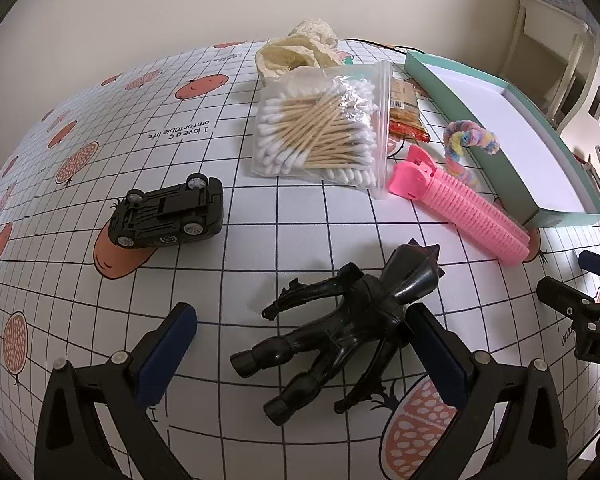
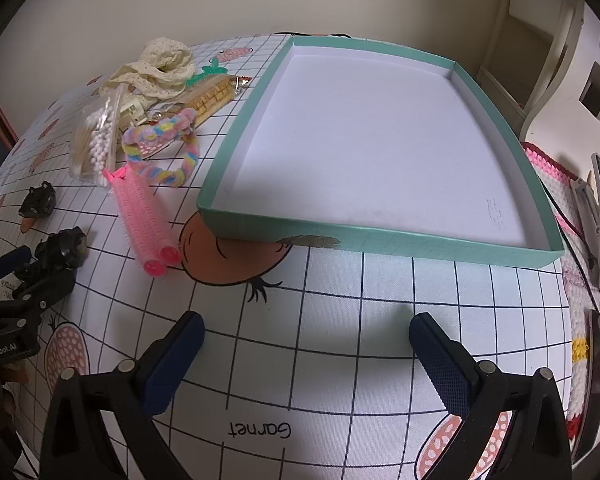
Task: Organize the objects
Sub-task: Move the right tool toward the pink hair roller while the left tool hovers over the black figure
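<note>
Bare tablecloth [image 2: 332, 312] before tray [image 2: 380, 240] edge

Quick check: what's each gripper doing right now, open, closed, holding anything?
Left gripper: open, jaws either side of the black figure, not gripping it.
Right gripper: open, empty, over bare tablecloth.

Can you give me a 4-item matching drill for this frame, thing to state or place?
Things:
1. toy car
2. figure
3. swabs
4. tray

States:
a. nothing inside
b. wheels up
c. in a clear zip bag
d. lying between the open left gripper fingers

Pairs: 1-b, 2-d, 3-c, 4-a
</note>
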Motion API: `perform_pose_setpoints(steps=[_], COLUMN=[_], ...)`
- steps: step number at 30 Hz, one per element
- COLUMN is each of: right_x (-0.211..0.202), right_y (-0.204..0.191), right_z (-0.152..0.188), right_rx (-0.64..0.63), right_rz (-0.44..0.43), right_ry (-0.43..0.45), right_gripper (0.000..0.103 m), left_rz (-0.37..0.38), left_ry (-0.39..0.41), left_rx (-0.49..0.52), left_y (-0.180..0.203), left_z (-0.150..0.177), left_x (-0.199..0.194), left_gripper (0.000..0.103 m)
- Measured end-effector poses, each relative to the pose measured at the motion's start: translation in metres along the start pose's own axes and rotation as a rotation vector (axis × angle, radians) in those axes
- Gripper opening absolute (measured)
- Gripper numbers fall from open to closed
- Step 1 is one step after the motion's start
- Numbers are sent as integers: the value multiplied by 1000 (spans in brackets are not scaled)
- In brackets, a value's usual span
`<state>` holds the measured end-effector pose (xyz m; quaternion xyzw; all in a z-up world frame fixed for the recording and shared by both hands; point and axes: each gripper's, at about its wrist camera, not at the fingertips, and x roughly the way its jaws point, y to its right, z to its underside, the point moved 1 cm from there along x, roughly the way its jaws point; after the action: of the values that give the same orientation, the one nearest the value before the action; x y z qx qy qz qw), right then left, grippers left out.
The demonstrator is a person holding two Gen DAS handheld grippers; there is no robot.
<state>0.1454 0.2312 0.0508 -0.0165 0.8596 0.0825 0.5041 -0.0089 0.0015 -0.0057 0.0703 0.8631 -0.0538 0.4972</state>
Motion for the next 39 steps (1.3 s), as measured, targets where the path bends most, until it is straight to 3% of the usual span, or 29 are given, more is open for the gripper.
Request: perform_pose_setpoints(steps=[3, 19, 20, 22, 26, 29, 39], right_x=[0, 2, 1, 2, 2, 2, 2], right_y=[0, 3, 3, 3, 2, 2, 2], right_z=[0, 2, 2, 2, 2, 2, 5], right_rx=[1, 0, -1, 0, 2, 3, 5], right_rz=[0, 0, 0, 0, 2, 2, 4], right_ry=[-1, -3, -3, -3, -3, -3, -11], right_gripper=[103, 103, 103, 103, 103, 103, 103], left_rz=[63, 123, 293, 299, 404, 452, 464], left_ry=[2, 8, 0, -4, -14, -19, -25], left_rx=[65, 137, 353, 362, 500, 567, 588], left_y=[1, -2, 0, 1, 1, 1, 2], left_z=[0, 4, 4, 3, 6, 7, 10], left_x=[0, 0, 0, 0, -1, -2, -2], left_gripper=[103, 103, 103, 103, 103, 103, 103])
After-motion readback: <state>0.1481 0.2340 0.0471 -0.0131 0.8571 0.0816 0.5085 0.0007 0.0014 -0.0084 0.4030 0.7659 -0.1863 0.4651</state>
